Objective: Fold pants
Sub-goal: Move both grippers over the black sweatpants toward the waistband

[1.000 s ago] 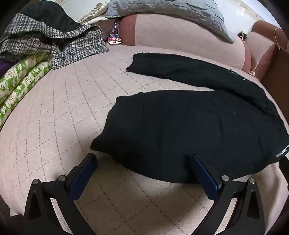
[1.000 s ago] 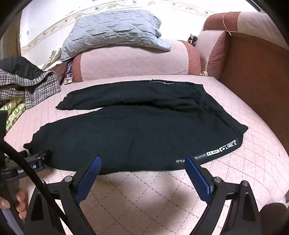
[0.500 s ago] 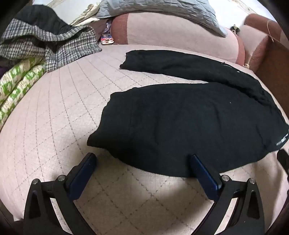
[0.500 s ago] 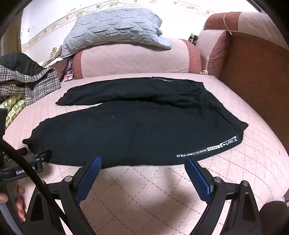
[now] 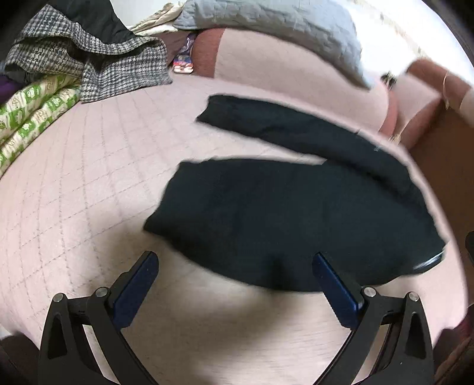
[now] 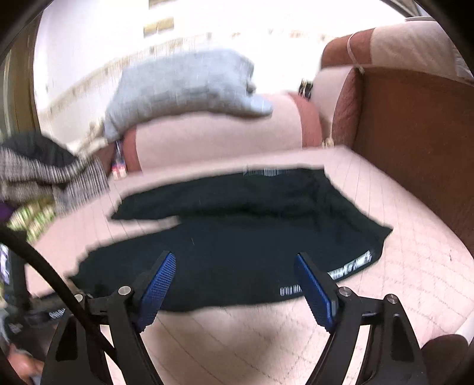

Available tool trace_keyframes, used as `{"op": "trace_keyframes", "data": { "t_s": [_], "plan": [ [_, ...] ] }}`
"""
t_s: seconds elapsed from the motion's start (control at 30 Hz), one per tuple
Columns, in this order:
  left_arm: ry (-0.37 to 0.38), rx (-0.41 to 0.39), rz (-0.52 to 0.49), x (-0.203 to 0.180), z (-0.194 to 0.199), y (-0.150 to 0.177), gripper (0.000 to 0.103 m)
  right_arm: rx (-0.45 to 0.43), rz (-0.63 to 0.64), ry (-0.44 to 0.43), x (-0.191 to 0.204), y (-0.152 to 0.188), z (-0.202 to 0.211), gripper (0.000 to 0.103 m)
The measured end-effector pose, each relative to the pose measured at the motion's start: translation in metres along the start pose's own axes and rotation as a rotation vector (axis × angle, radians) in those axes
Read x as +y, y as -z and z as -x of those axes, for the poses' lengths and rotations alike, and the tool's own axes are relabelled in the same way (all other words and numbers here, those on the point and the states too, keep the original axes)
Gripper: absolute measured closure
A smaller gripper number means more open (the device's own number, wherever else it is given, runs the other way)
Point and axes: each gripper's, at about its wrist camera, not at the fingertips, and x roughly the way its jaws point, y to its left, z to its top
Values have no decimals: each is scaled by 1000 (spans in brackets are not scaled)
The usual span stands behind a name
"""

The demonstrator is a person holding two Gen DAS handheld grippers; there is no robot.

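Note:
Black pants (image 5: pixel 296 213) lie flat on the pink quilted sofa seat (image 5: pixel 89 189), both legs stretched to the left and a white-lettered waistband at the right (image 6: pixel 349 268). My left gripper (image 5: pixel 235 263) hovers open over the near edge of the nearer leg, nothing between its blue pads. In the blurred right wrist view the pants (image 6: pixel 237 237) spread ahead of my right gripper (image 6: pixel 234 262). Its jaws are closing, still wide apart, and hold nothing. The left gripper's body and a hand show at that view's lower left.
A houndstooth coat (image 5: pixel 89 56) and a green-patterned quilt (image 5: pixel 32 112) pile at the left. A grey quilted pillow (image 5: pixel 281 26) rests on the pink bolster (image 5: pixel 296 80) behind. A brown armrest (image 6: pixel 414 148) bounds the right side.
The right gripper has risen and tilted up, so the pants sit lower in its view, and its jaws have narrowed a little. The left view has shifted slightly; the pants lie as before.

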Motion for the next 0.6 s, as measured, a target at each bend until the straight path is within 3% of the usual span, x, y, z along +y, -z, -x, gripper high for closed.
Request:
{"op": "trace_keyframes", "data": {
  "t_s": [0.13, 0.33, 0.5, 0.6],
  "plan": [
    [-12, -34, -49, -35, 17, -10, 0, -124, -53, -51, -2, -30, 37, 17],
    [12, 61, -43, -86, 19, -19, 0, -240, -123, -182, 5, -65, 91, 17],
    [3, 83, -95, -133, 28, -6, 0, -289, -149, -269, 12, -69, 115, 17],
    [11, 93, -131, -154, 33, 7, 0, -269, -176, -335, 18, -68, 119, 16]
  ]
}}
